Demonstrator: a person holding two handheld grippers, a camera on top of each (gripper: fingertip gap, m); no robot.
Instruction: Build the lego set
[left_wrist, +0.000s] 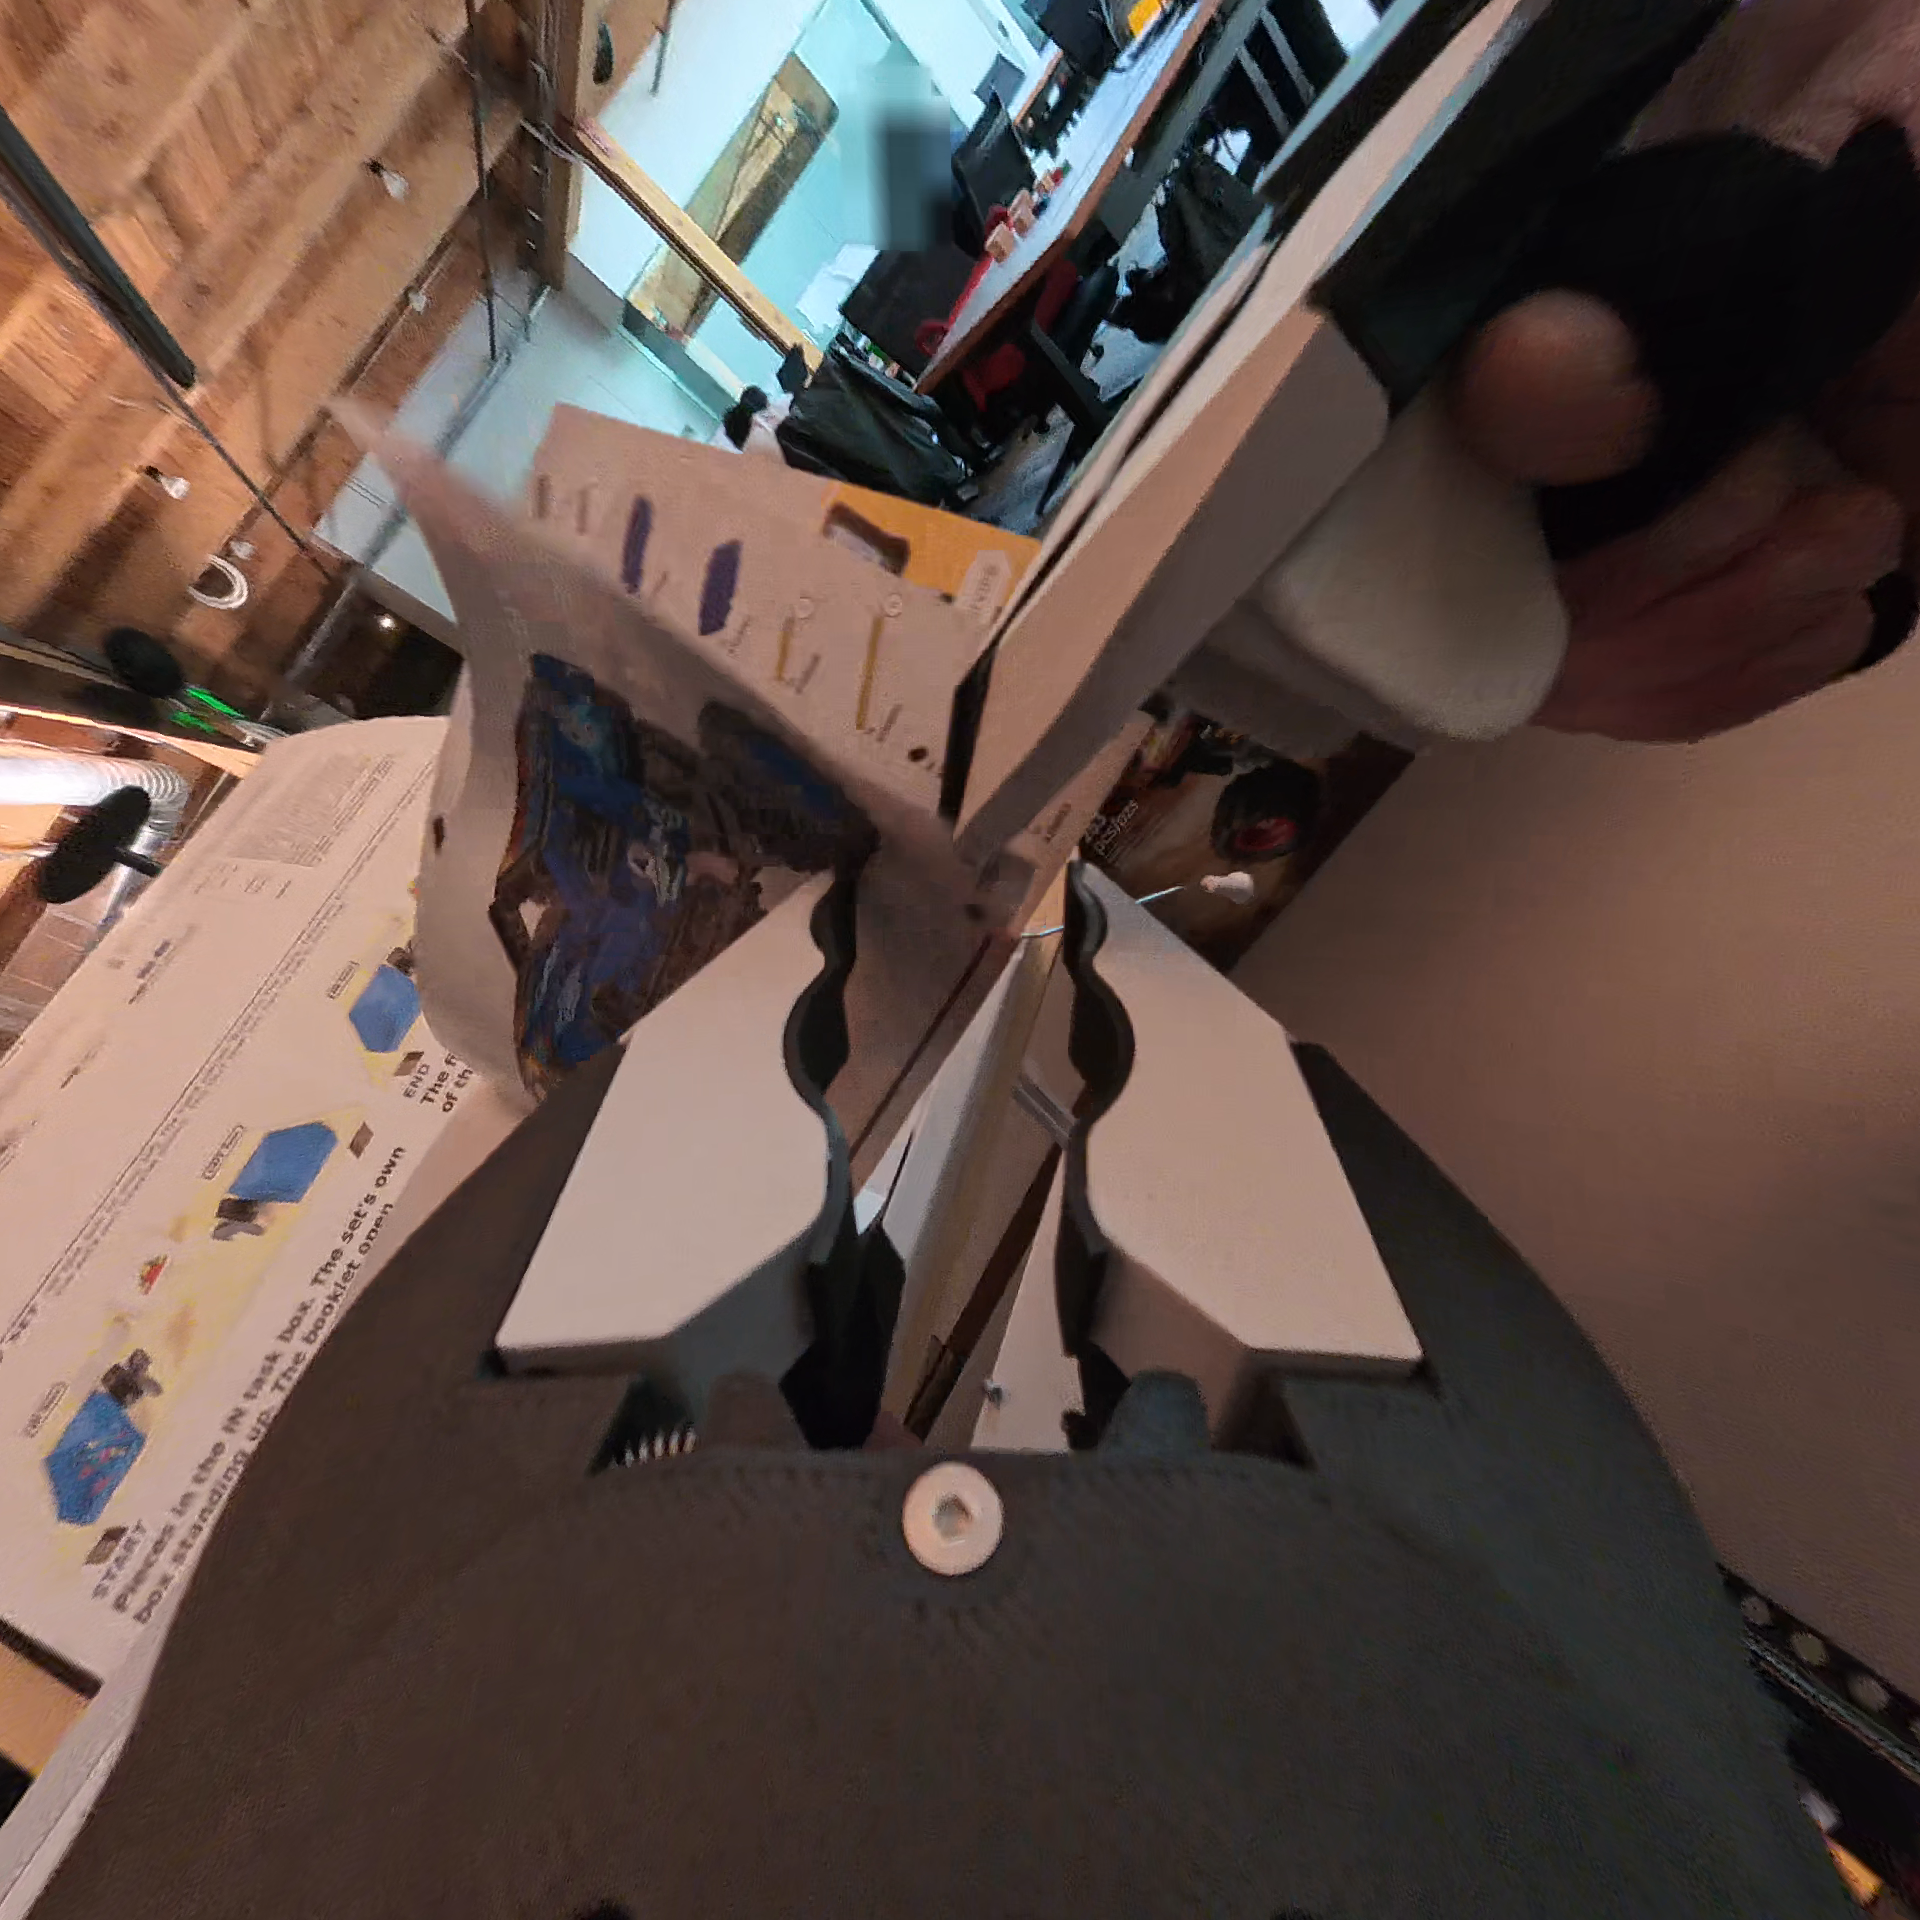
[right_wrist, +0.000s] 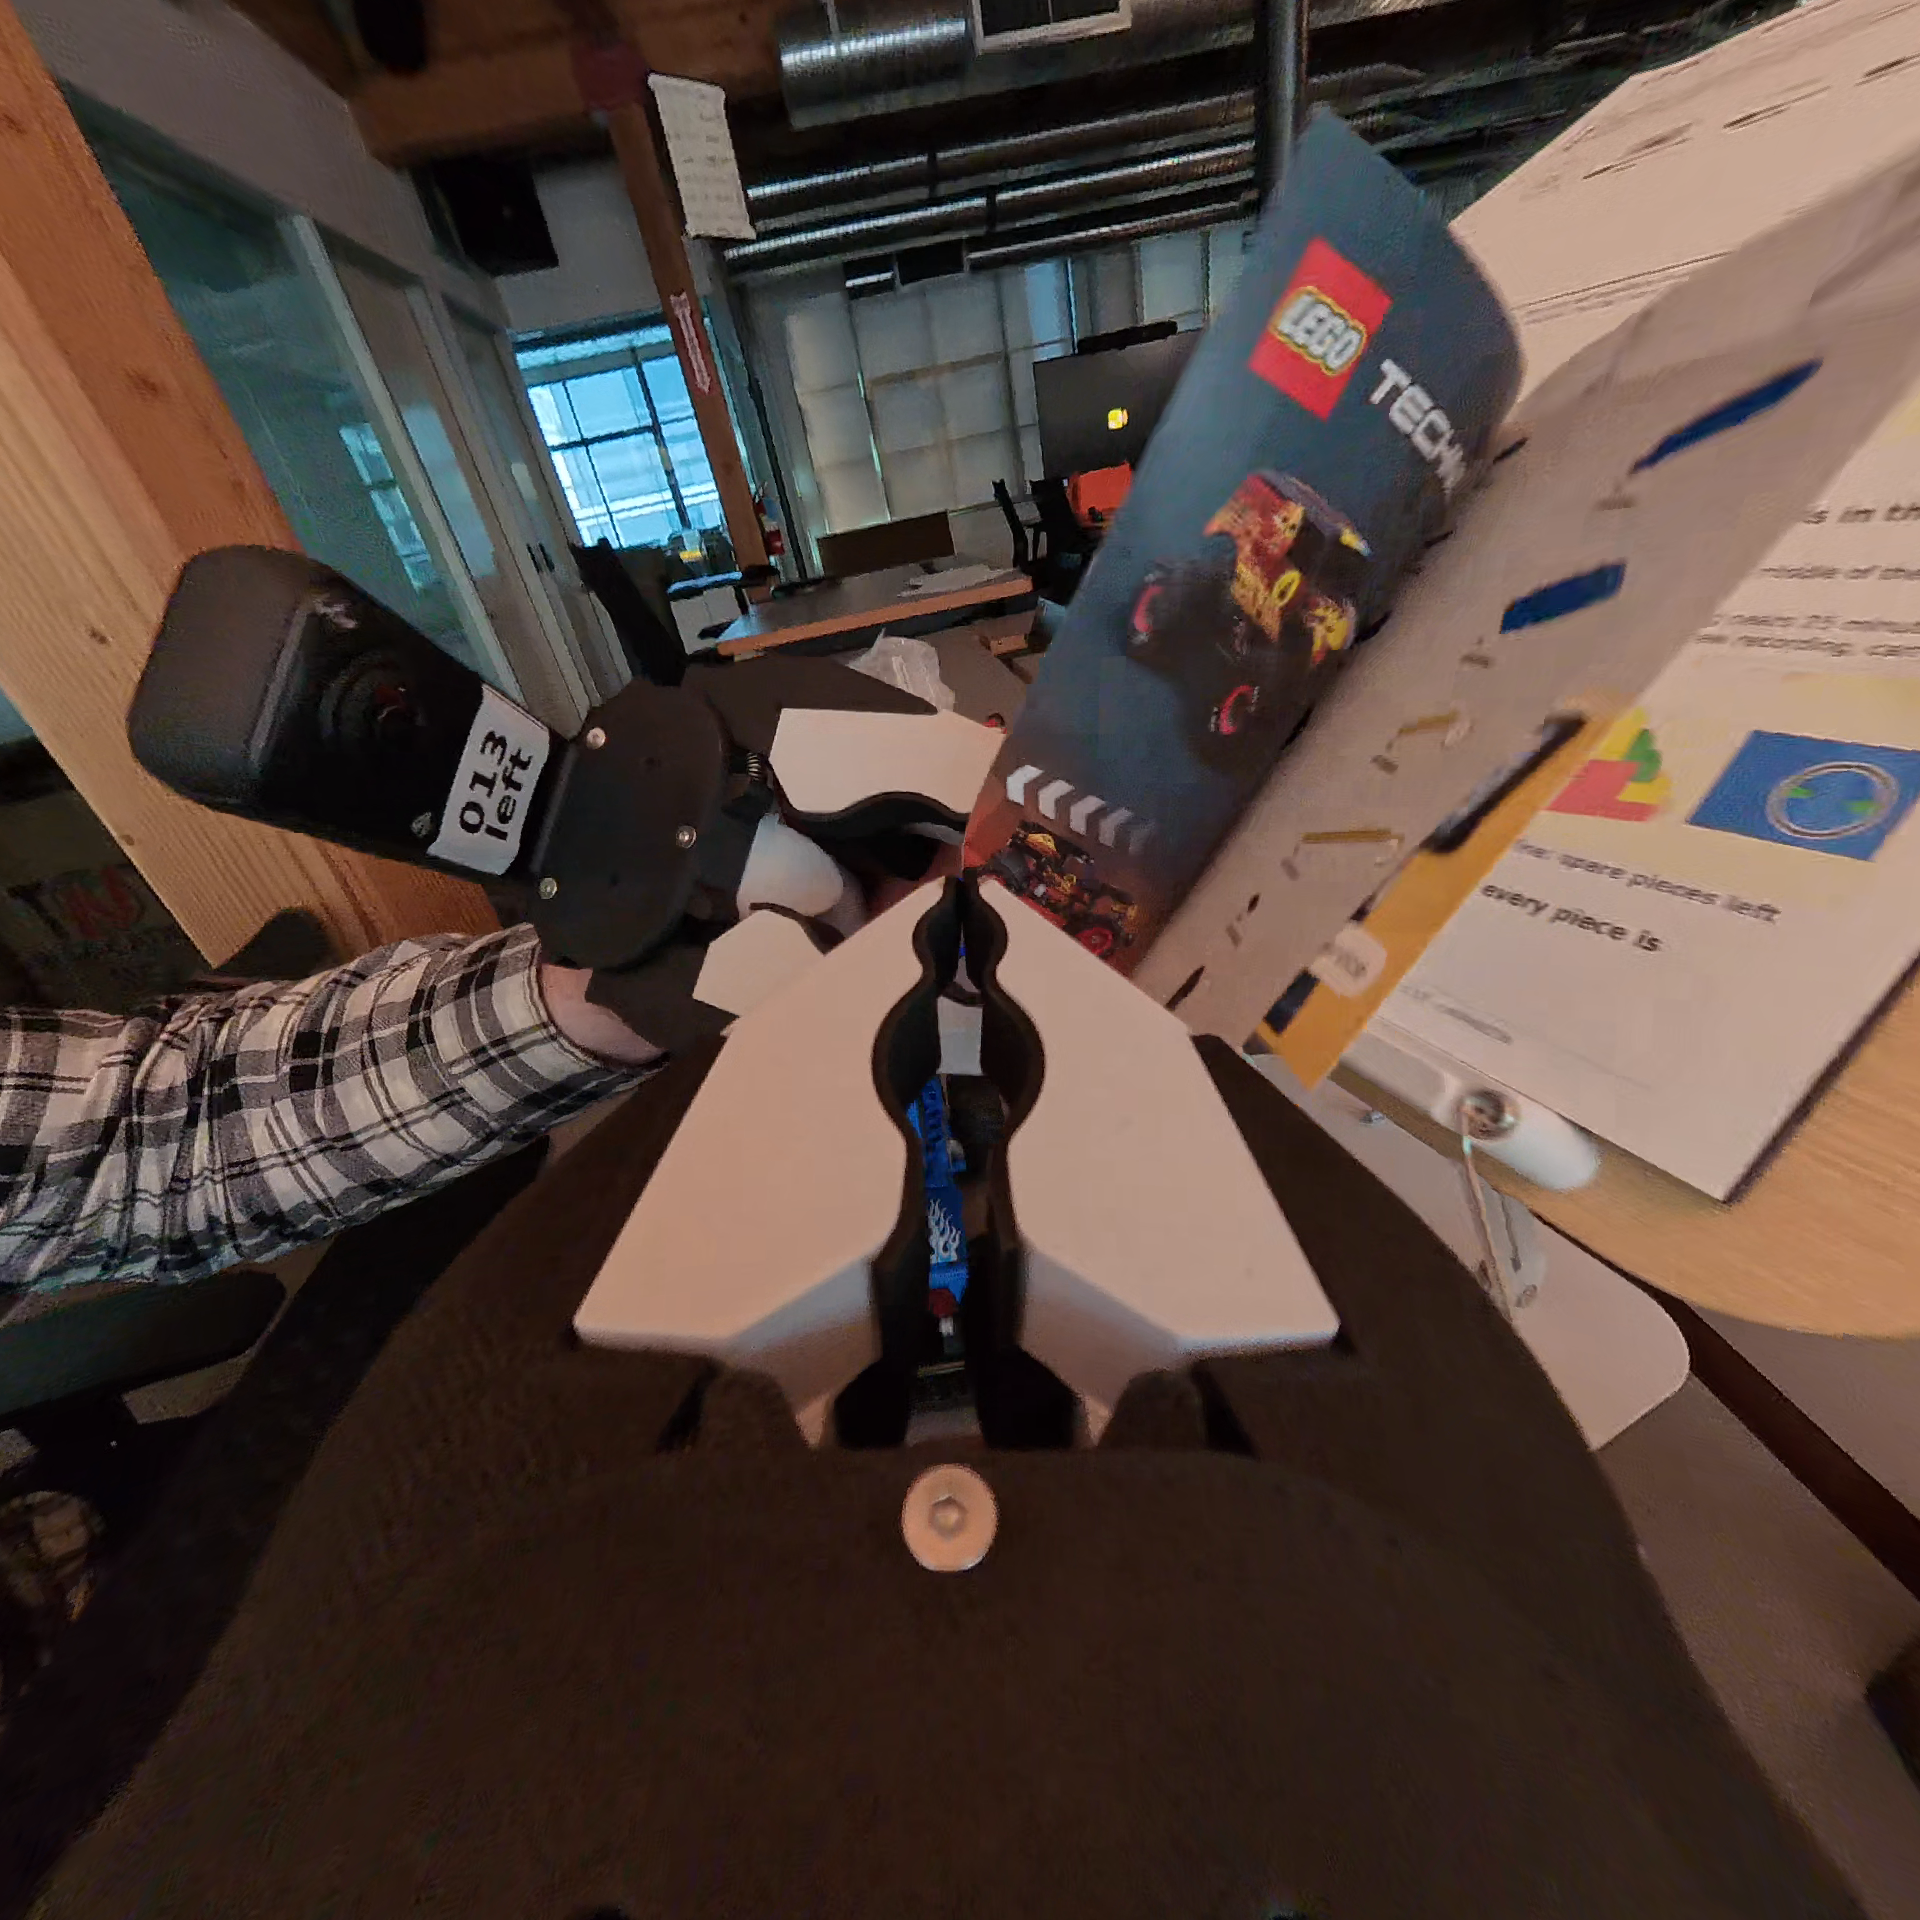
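open-plan office: desks (right_wrist: 873, 613), office chairs (left_wrist: 987, 374), glass partitions (right_wrist: 312, 416), exposed ceiling ducts (right_wrist: 883, 42)

Writing shows on the instruction booklet (right_wrist: 1288, 582) cover, with a red logo square, on a white sticker on the left hand-held gripper (right_wrist: 940, 831), and in black print on the laminated task sheet (left_wrist: 208, 1195).

My right gripper (right_wrist: 961, 904) has the fanned instruction booklet (right_wrist: 1278, 582) crowding straight ahead and to its right, over the printed sheet (right_wrist: 1704, 862) on the tabletop (right_wrist: 1787, 1247). To its left the left gripper (right_wrist: 831, 821) blocks me. Open air only high up on the left.
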